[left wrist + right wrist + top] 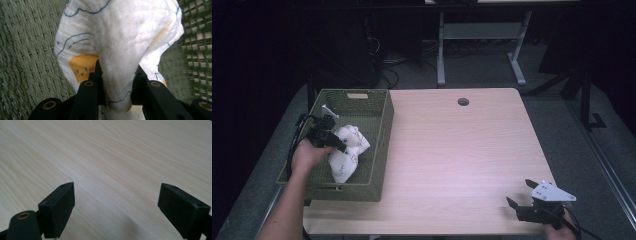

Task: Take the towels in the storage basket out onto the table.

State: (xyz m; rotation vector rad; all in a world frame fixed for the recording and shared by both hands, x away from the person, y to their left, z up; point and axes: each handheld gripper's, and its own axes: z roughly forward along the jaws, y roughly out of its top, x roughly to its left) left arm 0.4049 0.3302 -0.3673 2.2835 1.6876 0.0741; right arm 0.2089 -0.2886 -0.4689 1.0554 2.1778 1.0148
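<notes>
A white padded cloth (346,150) printed with blue lines and yellow cartoon faces hangs inside the green woven basket (381,145) at the table's left. My left gripper (343,147) is shut on a fold of it. In the left gripper view the cloth (120,42) bulges up between the two black jaws of my left gripper (117,72), whose pads pinch it from both sides. My right gripper (522,194) rests near the table's front right corner, open. In the right gripper view my right gripper (116,202) has only bare wood between its widely spread jaws.
The light wooden table (462,150) has a round cable hole (463,102) near its far edge. A white tag (330,111) lies in the basket's far left corner. Desk legs and cables stand on the dark floor beyond the table.
</notes>
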